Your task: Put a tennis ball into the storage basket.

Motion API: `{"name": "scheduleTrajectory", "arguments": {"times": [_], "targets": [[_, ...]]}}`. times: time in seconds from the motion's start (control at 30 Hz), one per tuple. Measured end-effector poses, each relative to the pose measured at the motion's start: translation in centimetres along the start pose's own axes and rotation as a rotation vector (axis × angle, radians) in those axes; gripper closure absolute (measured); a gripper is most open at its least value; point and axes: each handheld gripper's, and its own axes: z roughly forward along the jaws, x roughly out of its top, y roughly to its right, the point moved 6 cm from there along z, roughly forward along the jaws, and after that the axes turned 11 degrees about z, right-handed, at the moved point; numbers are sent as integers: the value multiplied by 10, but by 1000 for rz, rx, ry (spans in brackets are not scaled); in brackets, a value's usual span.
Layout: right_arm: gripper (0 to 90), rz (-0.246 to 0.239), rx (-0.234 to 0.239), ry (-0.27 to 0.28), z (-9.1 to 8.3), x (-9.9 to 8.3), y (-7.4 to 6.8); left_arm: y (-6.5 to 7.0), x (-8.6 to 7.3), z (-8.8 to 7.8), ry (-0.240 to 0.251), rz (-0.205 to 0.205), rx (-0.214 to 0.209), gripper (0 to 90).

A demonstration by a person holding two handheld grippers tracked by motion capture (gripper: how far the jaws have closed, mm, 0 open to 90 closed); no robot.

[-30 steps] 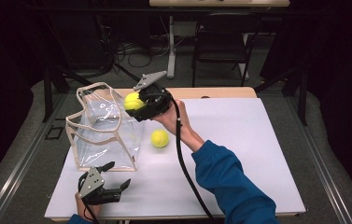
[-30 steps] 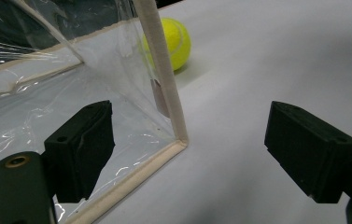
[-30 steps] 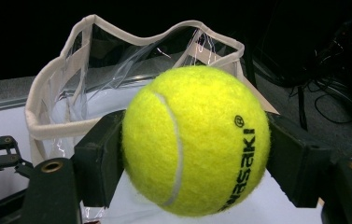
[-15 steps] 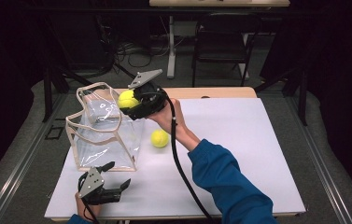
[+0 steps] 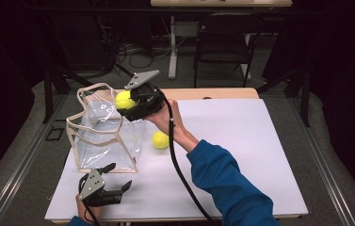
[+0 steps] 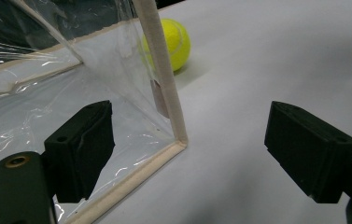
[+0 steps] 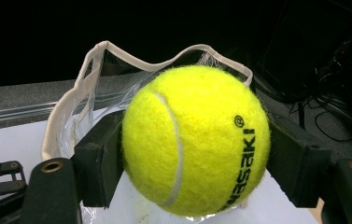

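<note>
Your left gripper [image 5: 118, 187] waits wide open with nothing in it near the clear bag [image 5: 104, 141], one tennis ball [image 5: 160, 140] sits on the table beside the bag, and your right gripper [image 5: 127, 104] squeezes another ball [image 7: 194, 140] above the bag's mouth, not yet dropped.

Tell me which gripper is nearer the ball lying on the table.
Right. The right gripper hangs above the bag, just beyond the loose ball; the left gripper sits at the table's near edge, farther off.

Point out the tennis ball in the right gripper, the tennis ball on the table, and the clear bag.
held tennis ball [image 7: 194, 140], right gripper view, felt middle
loose tennis ball [image 5: 160, 140], high view, top
clear bag [image 5: 100, 141], high view, front wall
</note>
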Motion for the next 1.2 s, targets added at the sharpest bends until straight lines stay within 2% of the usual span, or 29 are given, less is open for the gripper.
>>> {"name": "scheduleTrajectory", "arguments": {"times": [0.5, 1.2], "targets": [[268, -5, 6, 26, 2, 3, -4, 0, 0, 0, 0, -1, -1, 160], [267, -34, 21, 47, 13, 12, -22, 0, 0, 0, 5, -5, 1, 159]]}}
